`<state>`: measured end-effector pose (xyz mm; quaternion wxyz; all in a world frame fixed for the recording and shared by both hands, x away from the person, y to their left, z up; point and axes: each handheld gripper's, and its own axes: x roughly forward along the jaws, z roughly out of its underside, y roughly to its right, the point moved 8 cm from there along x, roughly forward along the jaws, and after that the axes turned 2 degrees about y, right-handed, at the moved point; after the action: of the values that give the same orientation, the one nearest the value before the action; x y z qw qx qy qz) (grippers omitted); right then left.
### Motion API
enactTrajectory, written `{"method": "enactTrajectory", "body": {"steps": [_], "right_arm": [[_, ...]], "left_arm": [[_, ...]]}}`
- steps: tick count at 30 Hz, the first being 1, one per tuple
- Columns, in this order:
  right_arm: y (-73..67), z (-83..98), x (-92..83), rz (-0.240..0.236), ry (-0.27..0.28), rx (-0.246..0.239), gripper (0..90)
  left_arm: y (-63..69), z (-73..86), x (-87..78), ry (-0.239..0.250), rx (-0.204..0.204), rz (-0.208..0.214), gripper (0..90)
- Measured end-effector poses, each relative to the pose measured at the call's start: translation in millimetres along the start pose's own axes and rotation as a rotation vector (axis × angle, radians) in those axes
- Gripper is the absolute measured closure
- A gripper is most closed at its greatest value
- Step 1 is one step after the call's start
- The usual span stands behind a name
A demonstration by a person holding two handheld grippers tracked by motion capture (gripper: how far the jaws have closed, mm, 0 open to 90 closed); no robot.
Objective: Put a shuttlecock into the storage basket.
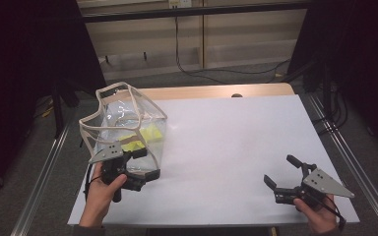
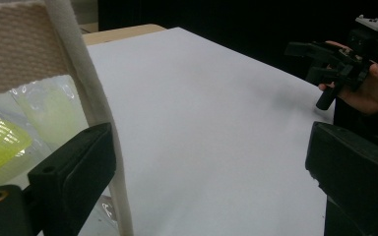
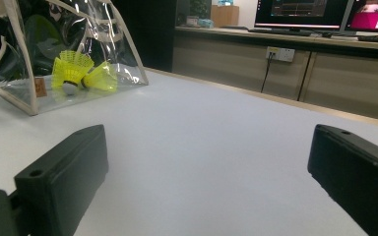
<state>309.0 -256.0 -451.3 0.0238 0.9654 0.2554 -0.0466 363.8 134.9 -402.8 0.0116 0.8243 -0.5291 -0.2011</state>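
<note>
Clear bag [image 1: 128, 125]: stands at the left side of the white tabletop [image 1: 226, 147]; see-through plastic walls, beige woven edging, open top.
Bag contents: the right gripper view shows two yellow shuttlecocks [image 3: 81, 73] lying on the bag floor, skirts ribbed, one white cork tip visible; the high view gives them as yellow patches behind glare.
Left claw [image 1: 140, 178]: at the bag's near lower corner, jaws spread; its own view shows the beige corner seam [image 2: 98, 128] running just inside the left-hand jaw, the other jaw well apart over bare tabletop. Whether the jaw touches the seam, I cannot tell.
Left hand [image 1: 103, 189]: wrapped round the grip, forearm entering from the bottom edge.
Right claw [image 1: 288, 177]: at the near right of the tabletop, well apart from the bag, jaws spread wide, nothing between them.
Right hand [image 1: 317, 214]: grips the handle from below; the left gripper view shows it across the tabletop.
Background: the right gripper view shows a wooden counter and lit monitors [image 3: 325, 12].
</note>
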Motion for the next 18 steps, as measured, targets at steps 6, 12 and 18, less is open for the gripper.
{"method": "enactTrajectory", "body": {"steps": [6, 12, 18], "right_arm": [[-0.1, 0.0, 0.1, -0.001, 0.000, 0.000, 1.7], [-0.4, -0.1, 0.2, -0.002, 0.000, 0.001, 1.7], [-0.4, -0.2, 0.2, -0.002, 0.001, 0.001, 1.7]], "left_arm": [[-1.7, 3.1, -1.1, 0.007, -0.004, -0.009, 5.1], [-3.8, 5.1, -2.1, 0.011, -0.008, -0.011, 5.1], [-6.0, 7.6, -3.8, 0.017, -0.011, -0.020, 5.1]]}}
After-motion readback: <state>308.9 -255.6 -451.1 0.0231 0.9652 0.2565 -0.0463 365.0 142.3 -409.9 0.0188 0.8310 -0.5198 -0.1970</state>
